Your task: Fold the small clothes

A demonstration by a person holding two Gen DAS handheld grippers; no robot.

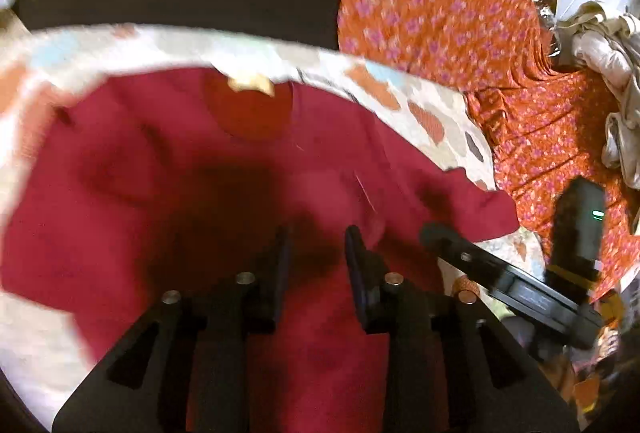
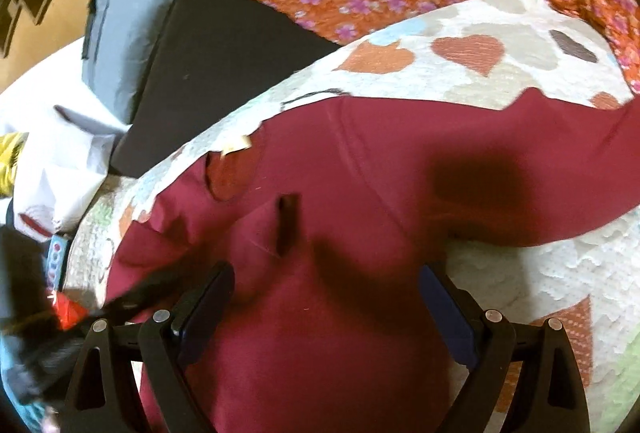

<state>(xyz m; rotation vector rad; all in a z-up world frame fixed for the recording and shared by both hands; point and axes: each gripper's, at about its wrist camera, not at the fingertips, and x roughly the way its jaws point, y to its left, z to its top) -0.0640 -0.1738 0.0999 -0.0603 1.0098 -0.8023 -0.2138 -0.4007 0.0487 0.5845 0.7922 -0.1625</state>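
Lying flat: maroon shirt | sleeve folded inward | on heart-print quilt

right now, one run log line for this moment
garment: maroon top spread on heart quilt | left tool: open, empty | right tool: open, empty

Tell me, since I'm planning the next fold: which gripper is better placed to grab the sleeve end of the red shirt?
Probably the right gripper. Its jaws stand wide open over the red shirt, and in the left wrist view it sits beside the sleeve end. The left gripper hovers over mid-shirt, jaws only narrowly apart.
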